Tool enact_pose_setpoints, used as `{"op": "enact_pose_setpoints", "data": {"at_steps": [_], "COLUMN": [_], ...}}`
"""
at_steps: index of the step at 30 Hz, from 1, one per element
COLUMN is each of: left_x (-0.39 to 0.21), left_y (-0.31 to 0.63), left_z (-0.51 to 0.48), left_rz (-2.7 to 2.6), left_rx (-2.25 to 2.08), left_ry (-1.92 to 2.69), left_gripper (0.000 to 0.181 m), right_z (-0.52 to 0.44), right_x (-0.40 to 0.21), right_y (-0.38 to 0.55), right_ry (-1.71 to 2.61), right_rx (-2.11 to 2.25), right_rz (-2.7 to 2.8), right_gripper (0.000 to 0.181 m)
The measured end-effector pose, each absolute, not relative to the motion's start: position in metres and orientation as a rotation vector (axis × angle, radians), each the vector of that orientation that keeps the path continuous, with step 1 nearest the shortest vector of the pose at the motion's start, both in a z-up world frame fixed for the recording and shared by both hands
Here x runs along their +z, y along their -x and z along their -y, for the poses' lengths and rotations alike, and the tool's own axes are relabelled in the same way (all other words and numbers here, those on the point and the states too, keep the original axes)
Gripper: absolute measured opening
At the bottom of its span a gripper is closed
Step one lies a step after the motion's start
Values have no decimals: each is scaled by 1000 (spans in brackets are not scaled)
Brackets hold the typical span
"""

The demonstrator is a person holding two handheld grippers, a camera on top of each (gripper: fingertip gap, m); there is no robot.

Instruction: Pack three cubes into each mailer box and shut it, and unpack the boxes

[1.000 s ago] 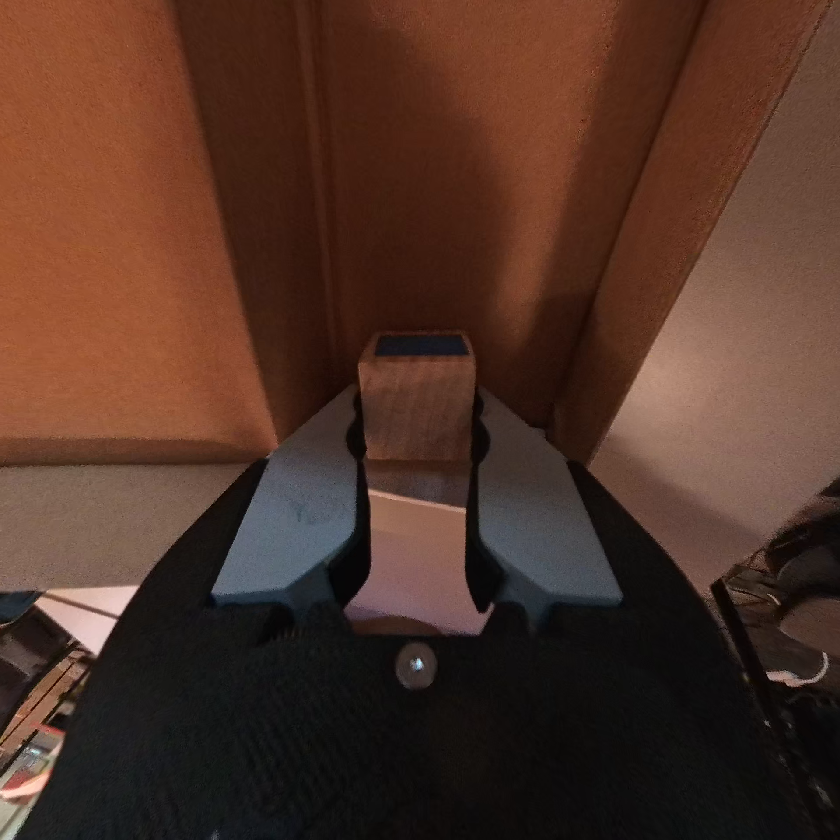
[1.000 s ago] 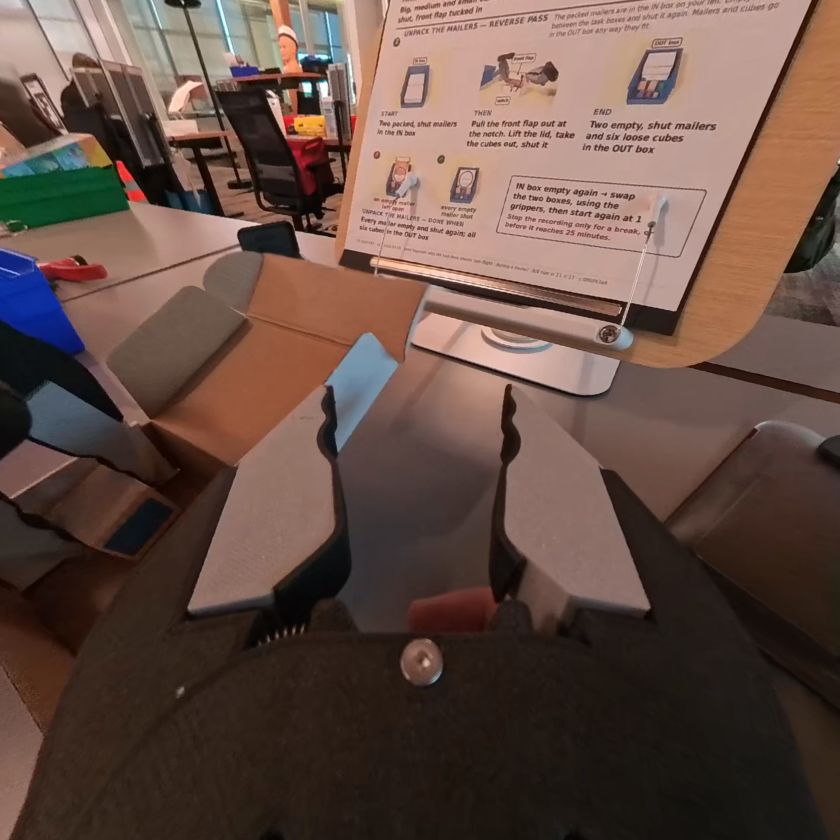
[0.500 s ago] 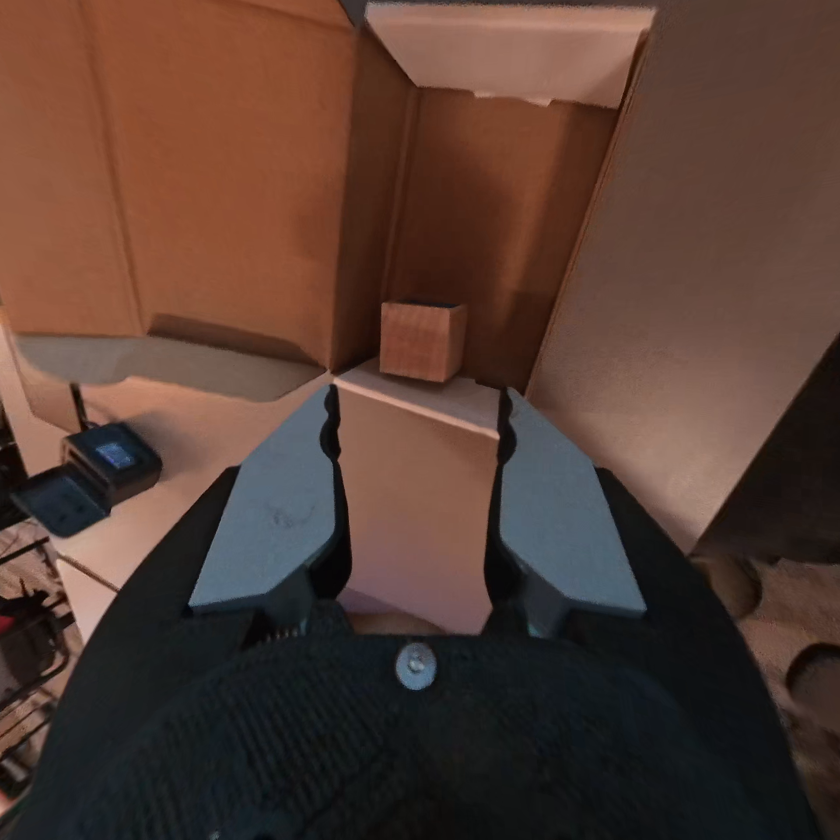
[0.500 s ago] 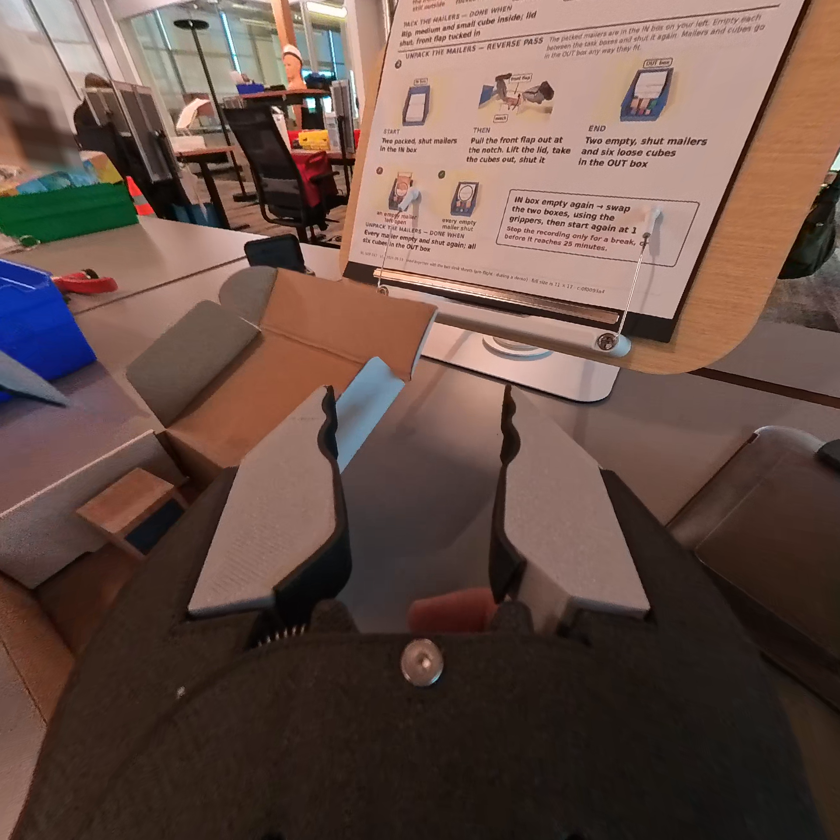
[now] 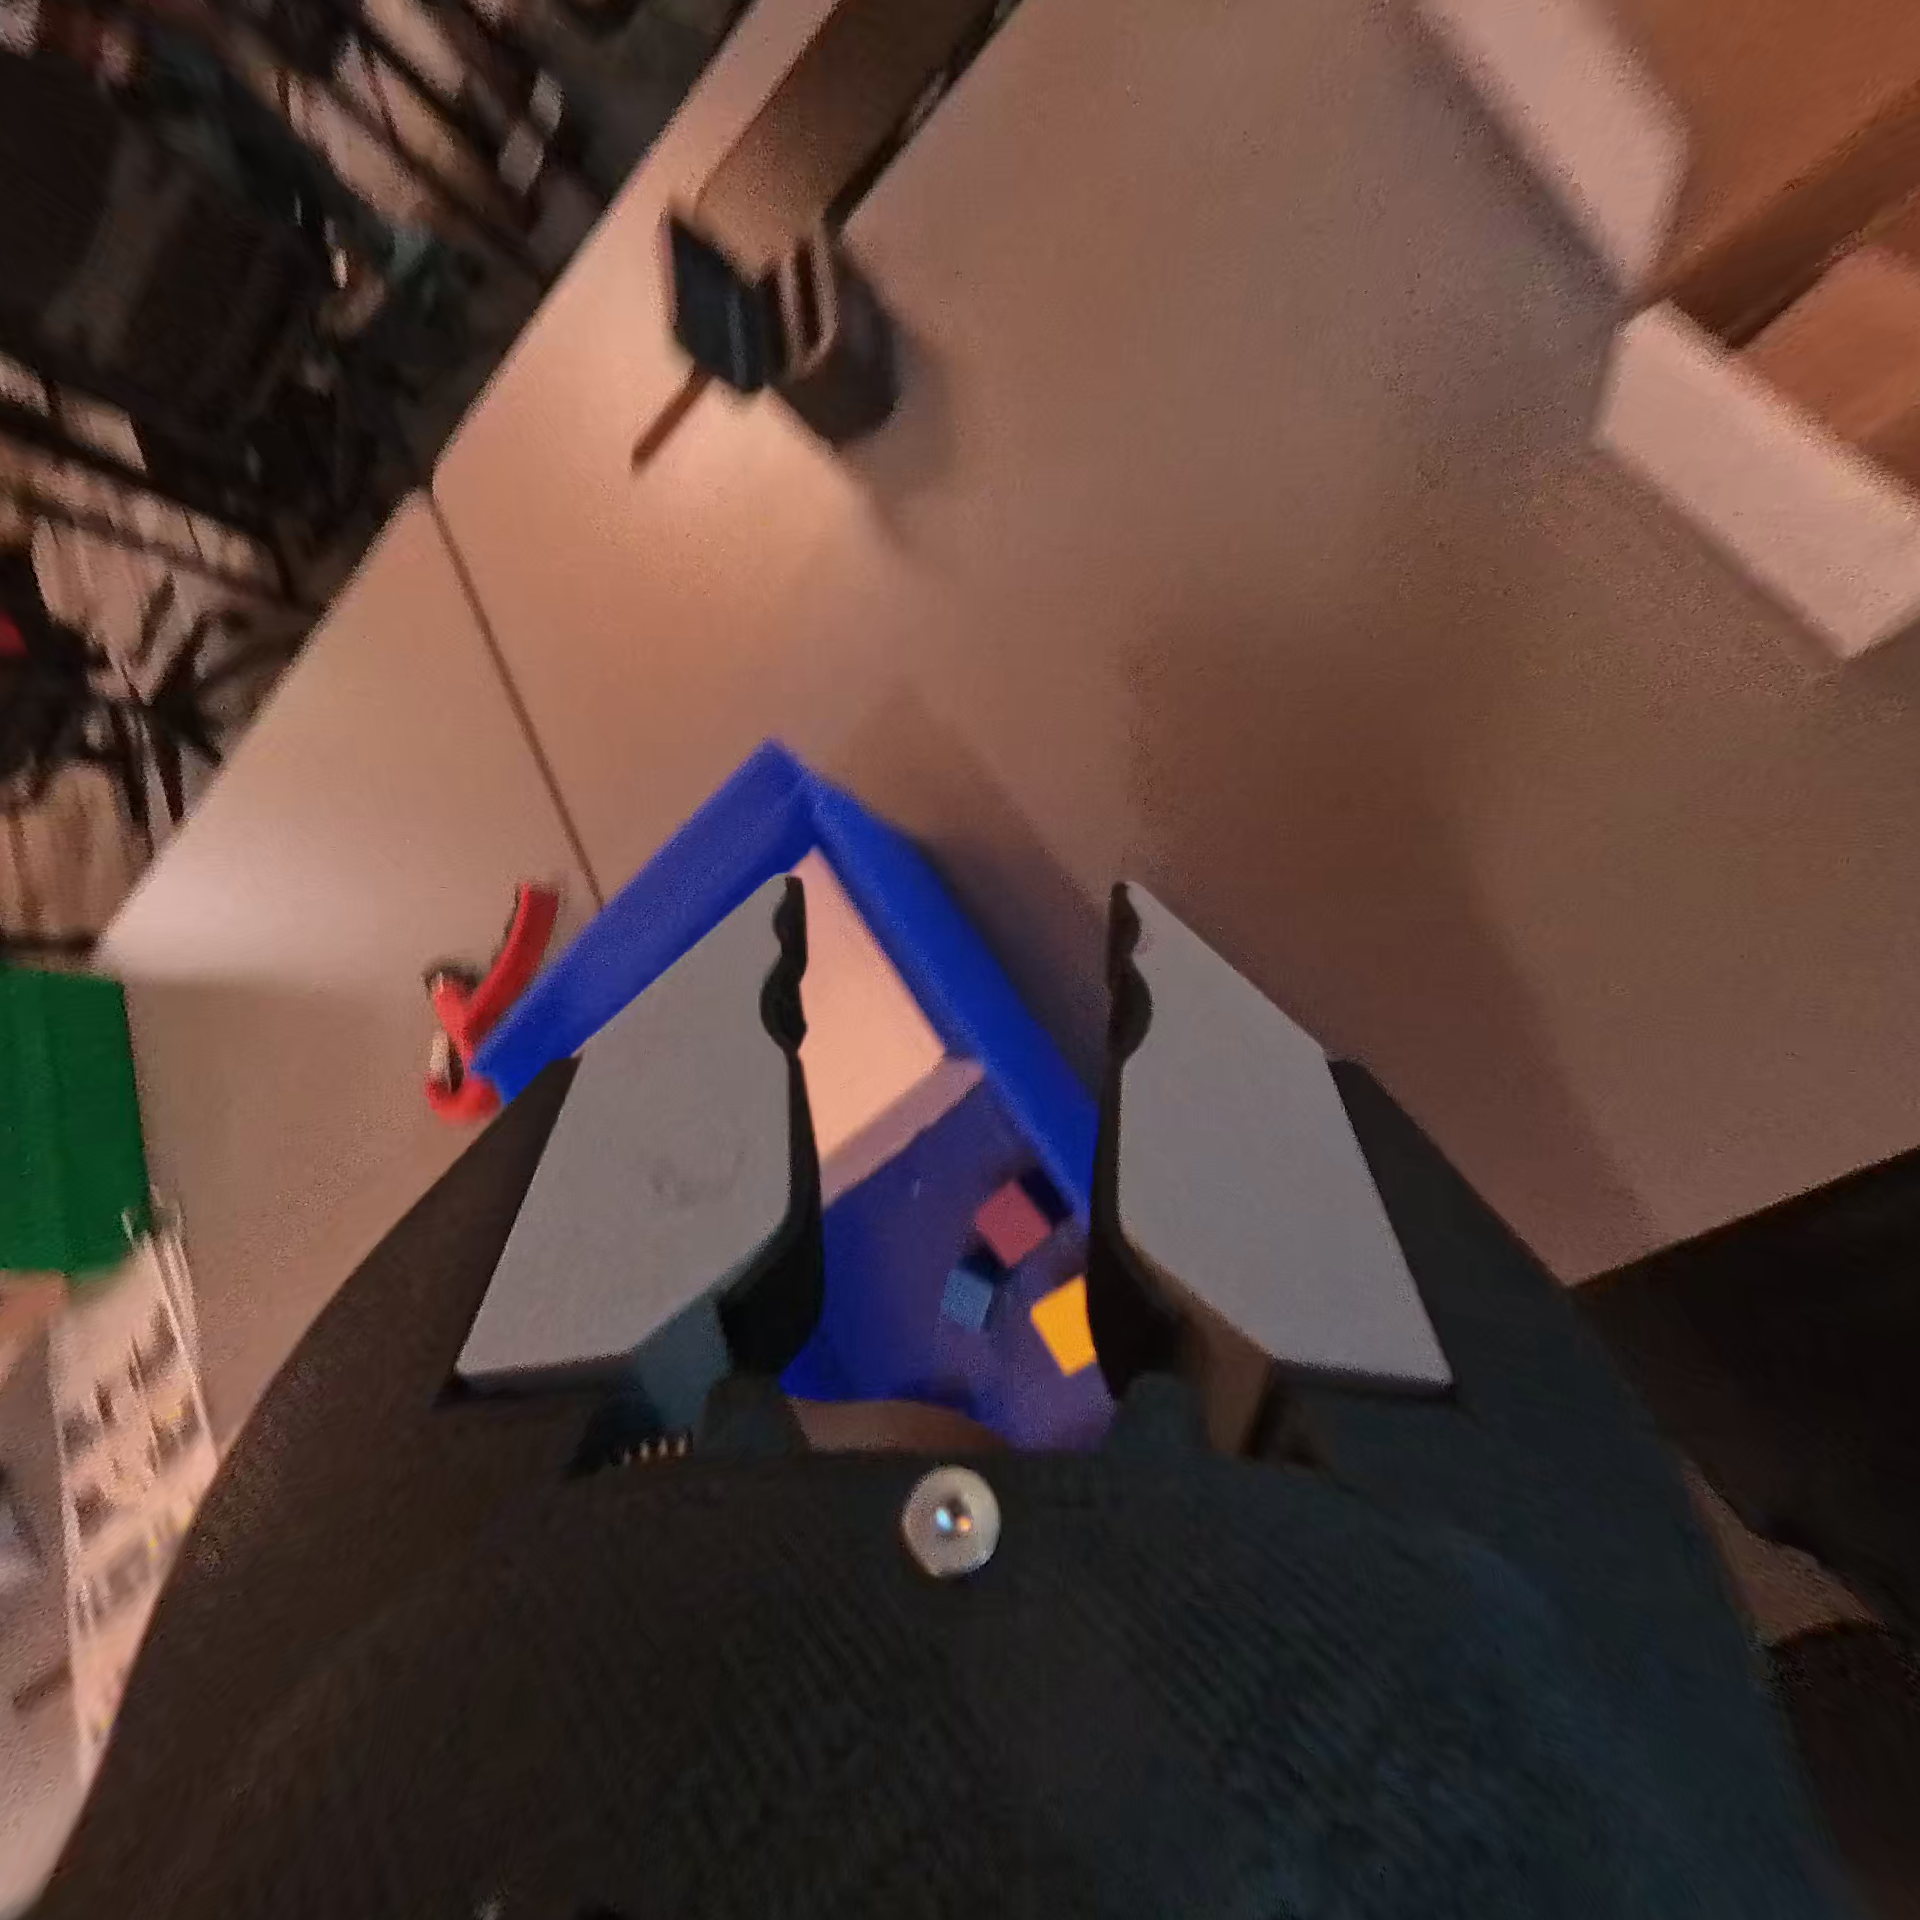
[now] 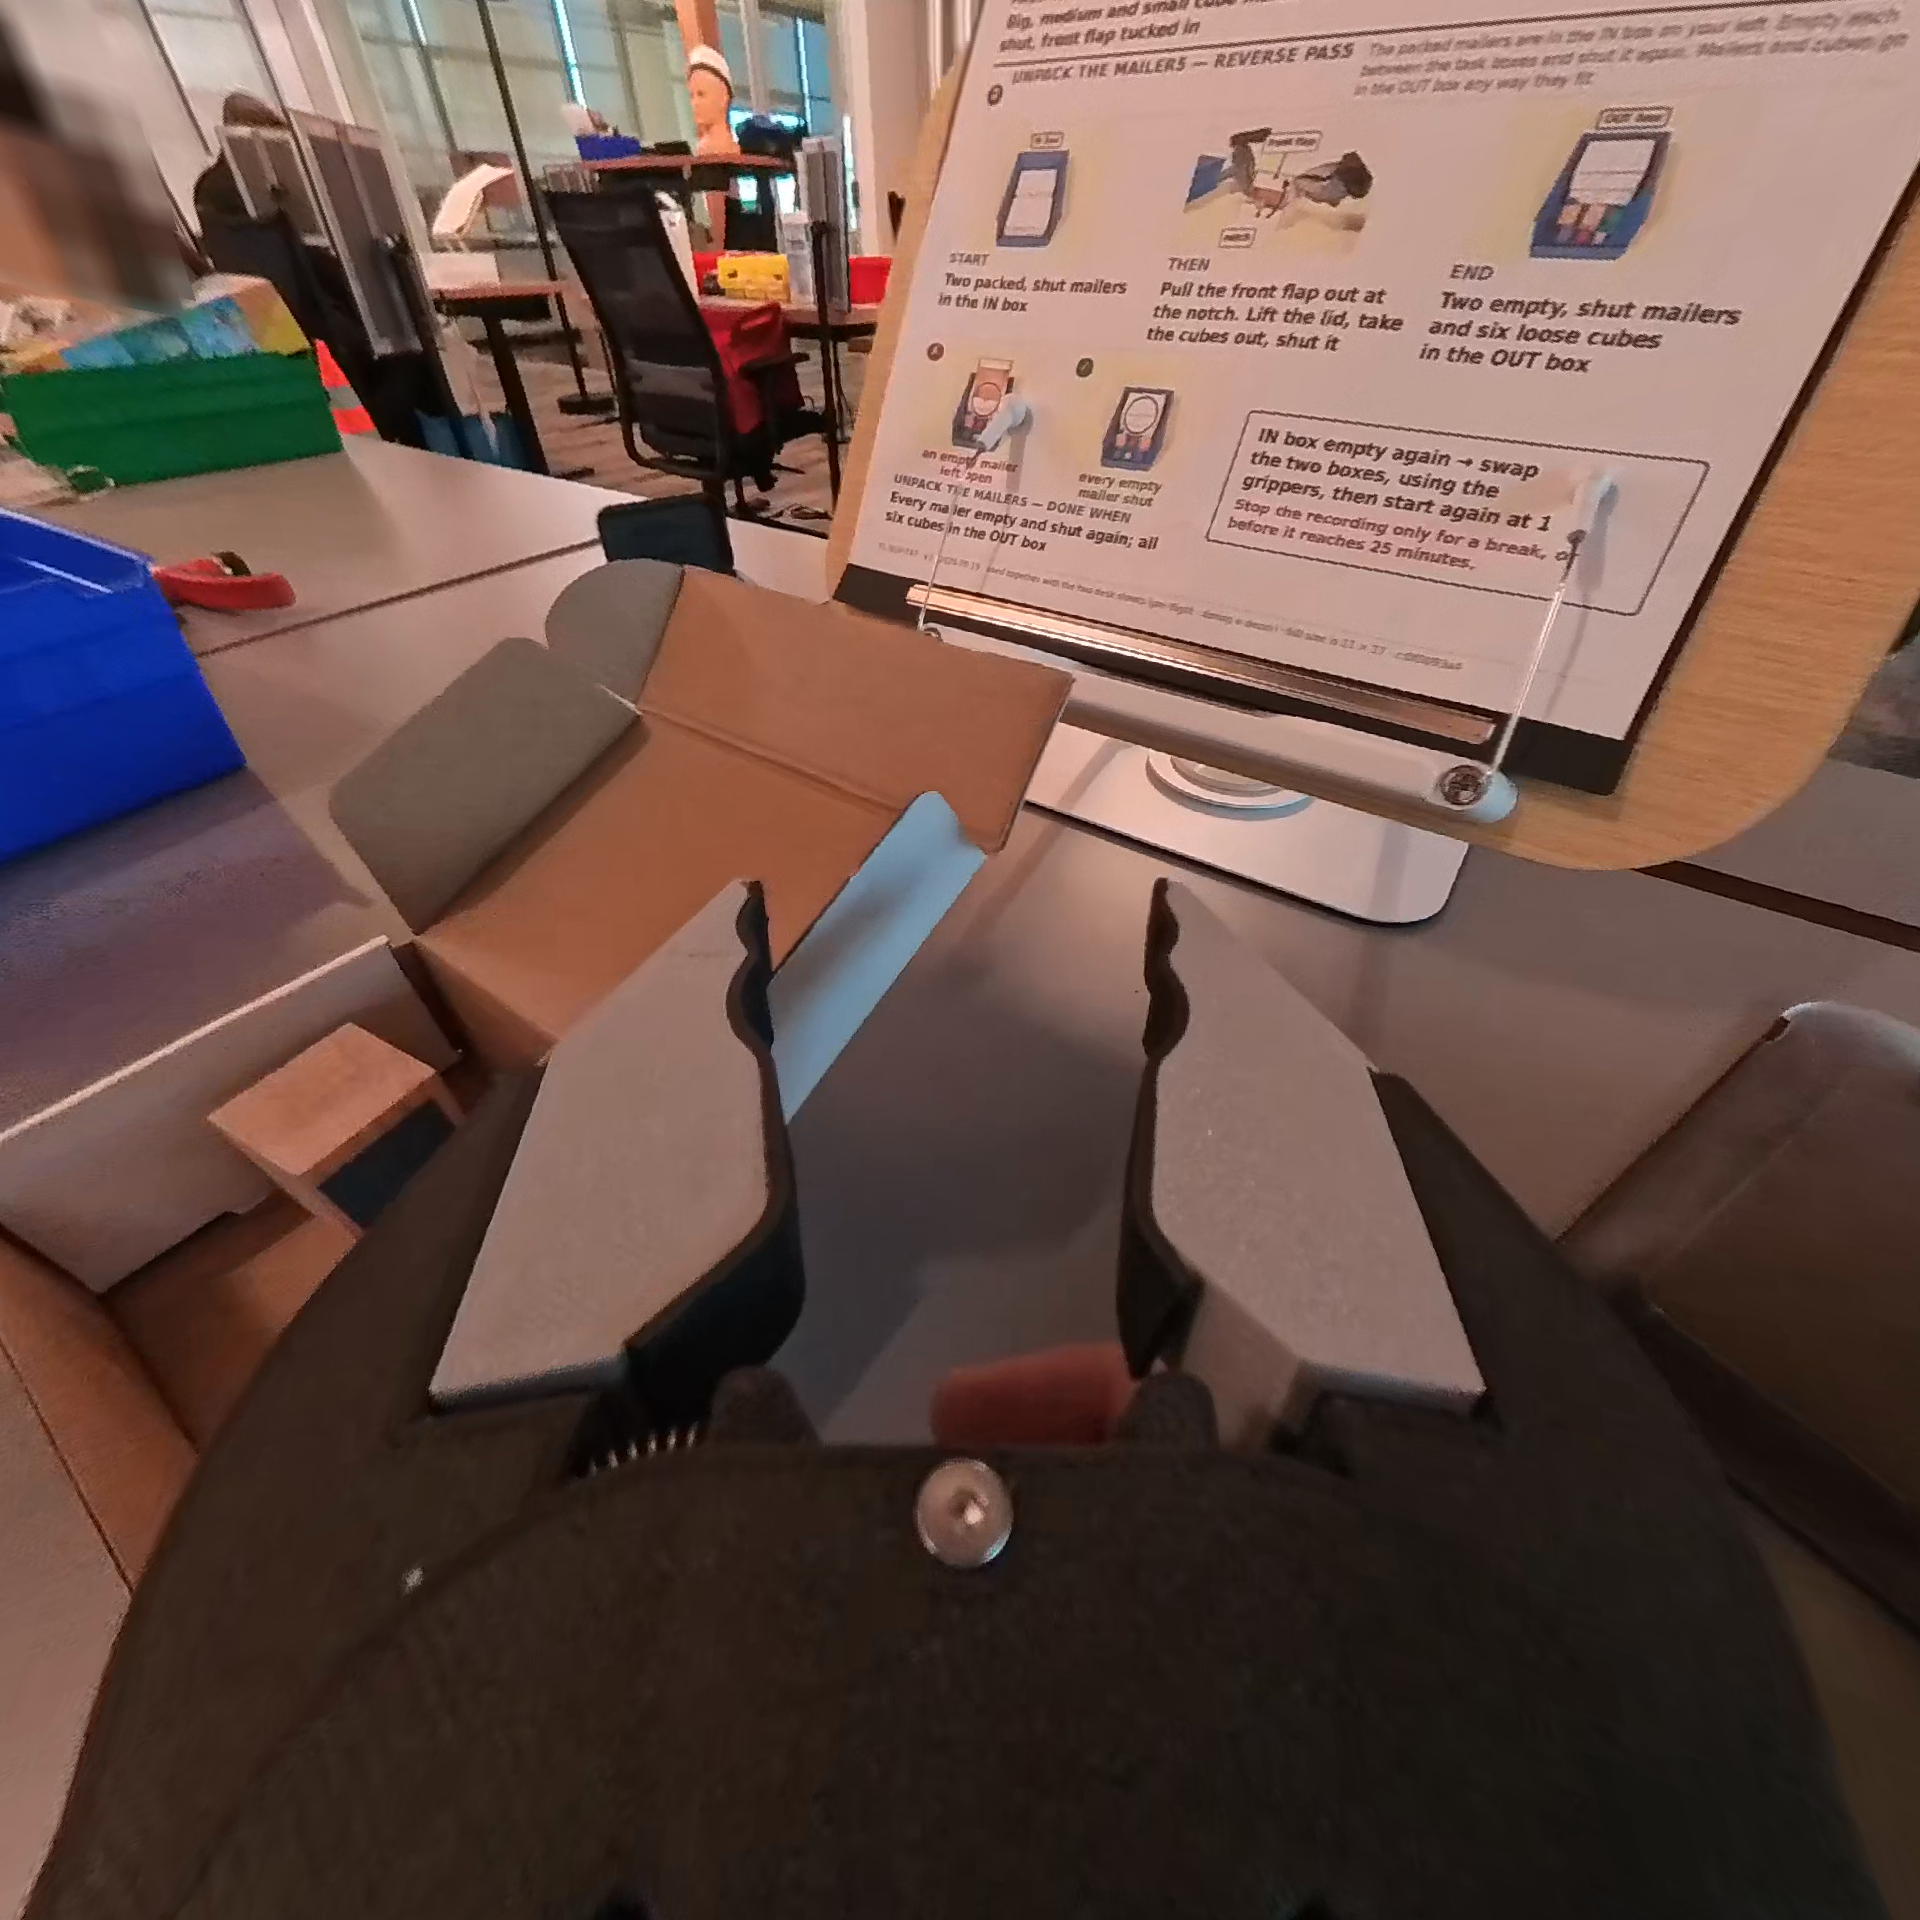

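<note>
In the left wrist view, blurred by motion, the left gripper (image 5: 951, 914) is spread wide and holds nothing. Between its fingers, at mid-frame, lies the blue bin (image 5: 914, 914), with a maroon cube (image 5: 1010, 1224), a small blue cube (image 5: 966, 1299) and a yellow cube (image 5: 1062, 1335) inside near its lower right wall. A white mailer (image 5: 883, 1029) seems to lie in the bin too. Red pliers (image 5: 488, 997) sit just beside the bin's left wall. My guess is that a cube is to be fetched next; the three lie close together against the wall, so a finger could catch the rim or nudge a neighbour.

In the right wrist view the right gripper (image 6: 956, 914) is also wide and empty, hovering over the grey table (image 6: 987, 1039). At left the open mailer box (image 6: 727, 790) holds one wooden cube (image 6: 322, 1101), propped aslant on the box wall, so it may tip when others go in. Only this view shows that box, the instruction board (image 6: 1455, 364) at upper right and the room behind; only the left shows what the bin contains.
</note>
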State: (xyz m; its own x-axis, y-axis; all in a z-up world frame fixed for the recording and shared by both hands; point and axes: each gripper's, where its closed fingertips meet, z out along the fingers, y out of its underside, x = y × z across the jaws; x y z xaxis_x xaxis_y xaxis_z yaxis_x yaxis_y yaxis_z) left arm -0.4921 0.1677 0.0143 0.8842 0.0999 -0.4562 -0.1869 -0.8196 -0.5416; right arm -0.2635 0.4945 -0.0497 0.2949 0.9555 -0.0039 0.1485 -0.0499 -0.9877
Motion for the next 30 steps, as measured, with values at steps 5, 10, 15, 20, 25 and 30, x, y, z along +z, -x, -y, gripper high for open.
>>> {"op": "enact_pose_setpoints", "data": {"at_steps": [5, 10, 15, 20, 25, 30], "left_x": [-30, -81, -120, -137, -154, -166], "left_y": [542, 569, 560, 563, 566, 569], "left_z": [-86, -15, 0, -7, -14, -18], "left_rz": [185, 228, 187, 120, 35, 20], "left_rx": [582, 649, 479, 477, 427, 314], "left_ry": [2641, 2877, 2994, 3010, 3073, 3095], "left_gripper": [54, 50, 49, 48, 46, 22], "right_z": [-488, -486, -487, -490, -488, -493], "right_x": [-55, -63, -69, -67, -65, -64], "right_y": [268, 272, 273, 272, 272, 270], "right_ry": [1462, 1465, 1472, 1466, 1442, 1443], "right_rx": [905, 875, 846, 853, 857, 854], "right_rz": [1117, 1150, 1162, 1142, 1137, 1114], "right_gripper": [71, 71, 71, 71, 70, 70]}}
